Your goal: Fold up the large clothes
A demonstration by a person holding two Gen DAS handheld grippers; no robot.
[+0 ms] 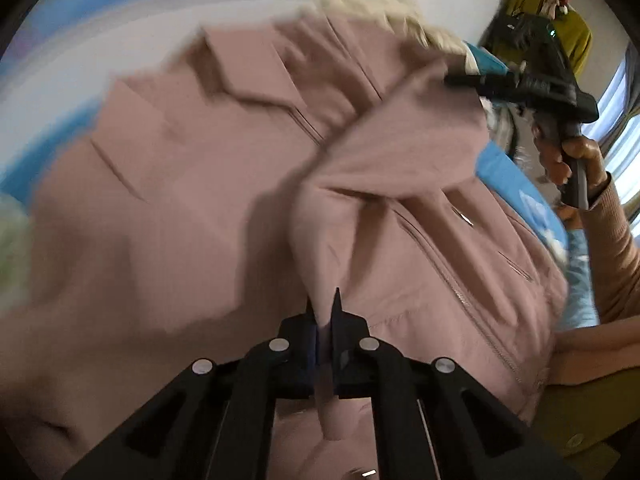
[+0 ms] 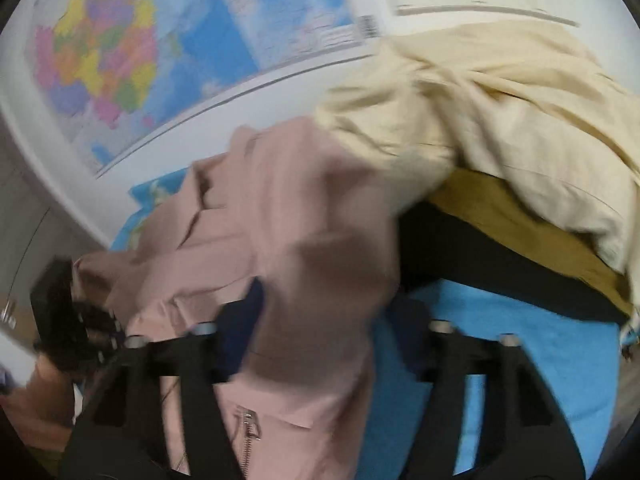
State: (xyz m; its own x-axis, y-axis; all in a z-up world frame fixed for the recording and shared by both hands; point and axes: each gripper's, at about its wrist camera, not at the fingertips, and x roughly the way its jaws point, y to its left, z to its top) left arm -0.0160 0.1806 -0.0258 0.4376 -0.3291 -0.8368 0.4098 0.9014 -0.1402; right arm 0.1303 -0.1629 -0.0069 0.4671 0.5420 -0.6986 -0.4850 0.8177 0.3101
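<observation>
Pink jacket (image 1: pixel 192 208), one, lies spread over the blue bed (image 2: pixel 520 356), zip front up. I'm mid-fold: my left gripper (image 1: pixel 325 312) pinches a ridge of its cloth, lifted. My right gripper (image 2: pixel 320 336) looks spread w/ a pink flap draped btwn the fingers. Next, I reckon: carry the flap across, lay flat. One cream coat (image 2: pixel 500 120) piled beyond, over 1 mustard piece (image 2: pixel 512 224).

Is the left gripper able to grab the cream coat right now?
Probably not: the left gripper is shut on the pink jacket, and the cream coat lies beyond it.
</observation>
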